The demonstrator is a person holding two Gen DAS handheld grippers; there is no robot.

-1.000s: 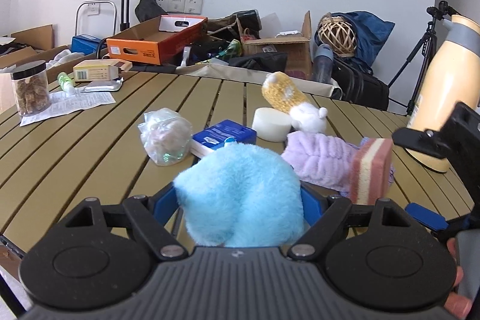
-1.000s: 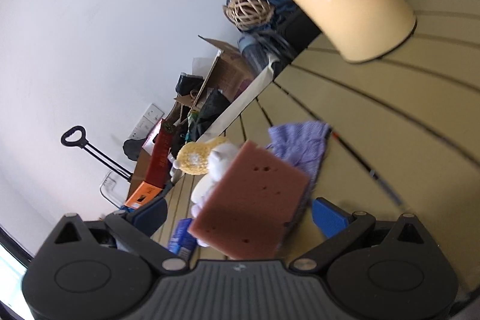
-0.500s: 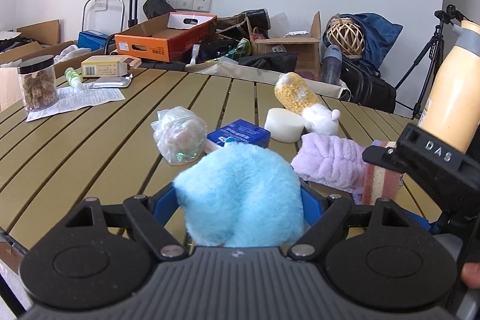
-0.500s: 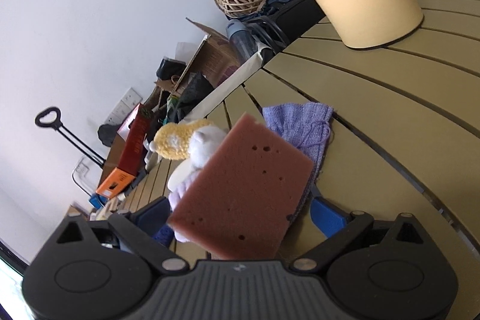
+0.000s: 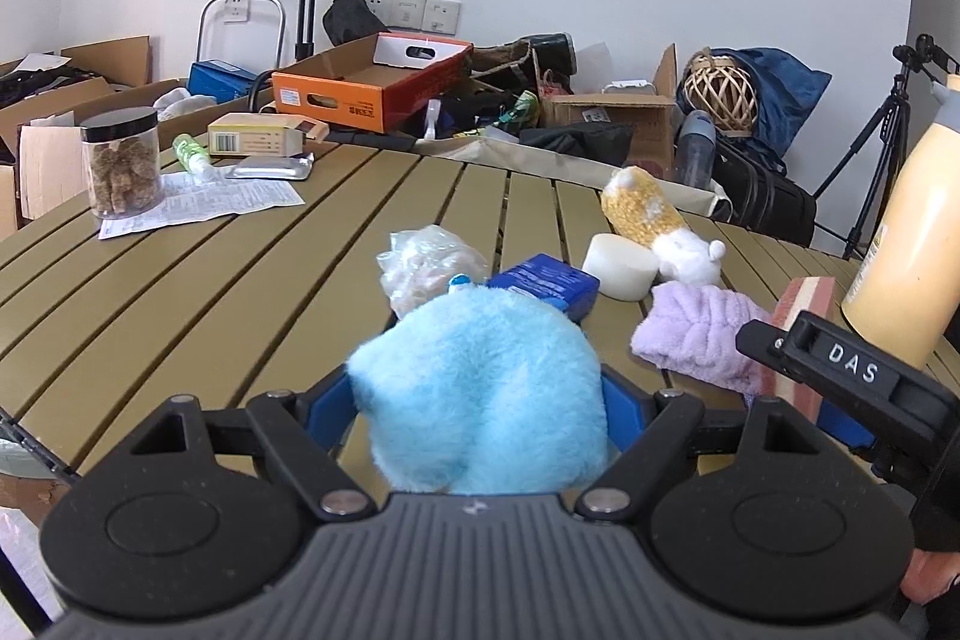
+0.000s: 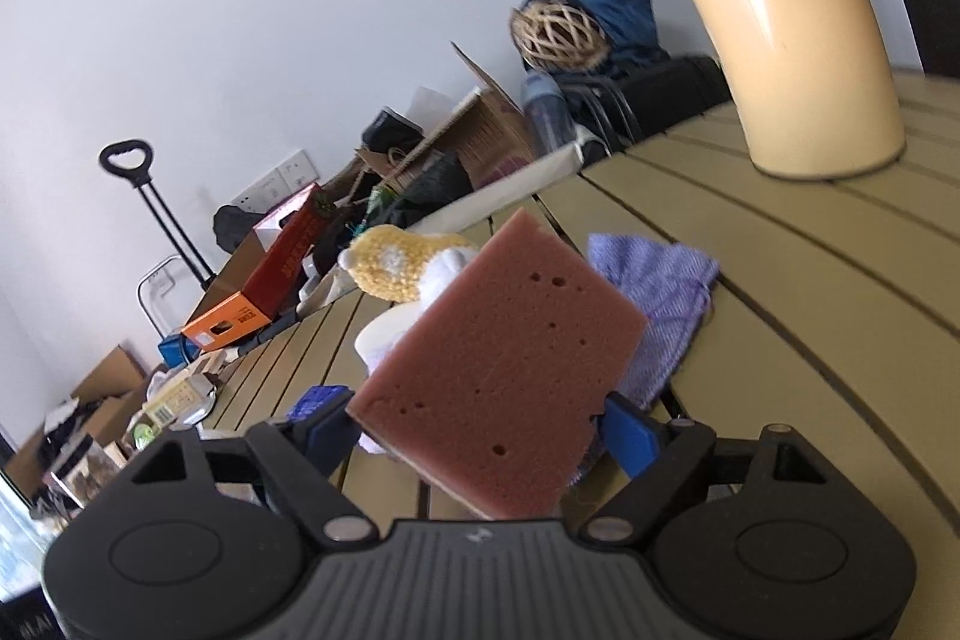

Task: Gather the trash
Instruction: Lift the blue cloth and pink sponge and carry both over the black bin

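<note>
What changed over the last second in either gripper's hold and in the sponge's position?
The right gripper has just been closing on the pink rectangular sponge, now lifted clear of the purple fluffy cloth and rolled more level. The left gripper kept its clamp on the fluffy light-blue cloth; the table items stayed put.

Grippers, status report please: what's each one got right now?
Left gripper clamped on blue fluffy cloth. Right gripper closing on pink sponge. Purple cloth just beyond.

Blue cloth [image 5: 480, 388]: fluffy, long-piled plush.
Sponge [image 6: 504, 376]: matt pink-brown foam, pitted with small holes.
Bottle [image 6: 780, 10]: smooth, glossy cream shell.
Table [image 5: 210, 292]: matt olive slats.
Headband [image 5: 696, 334]: soft lilac terry cloth.
</note>
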